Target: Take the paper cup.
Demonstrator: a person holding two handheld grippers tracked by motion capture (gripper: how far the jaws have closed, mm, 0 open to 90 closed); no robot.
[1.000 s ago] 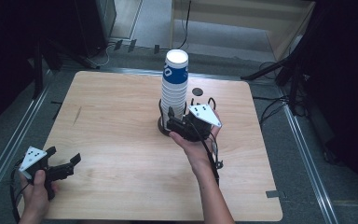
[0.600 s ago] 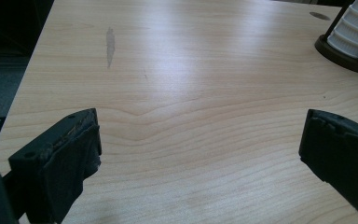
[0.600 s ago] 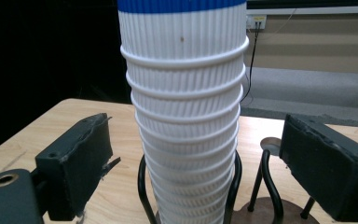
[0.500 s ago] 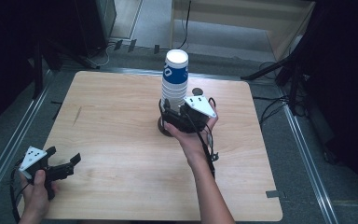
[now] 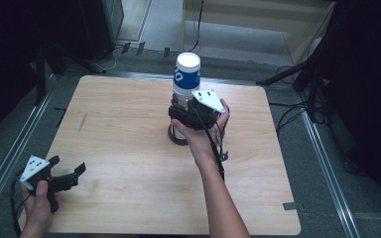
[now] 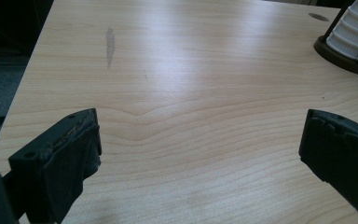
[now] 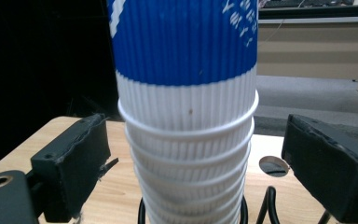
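Two jaws clear of cup stack, right gripper opening

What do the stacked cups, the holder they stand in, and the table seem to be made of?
The stacked cups look like paper with a matte ribbed sleeve, white with blue print on the top one; rolled rims show at each layer. The holder seems to be dark wire on a round dark base, probably coated metal, though that is uncertain. The table looks like light wood or wood-grain laminate, smooth with a soft sheen.
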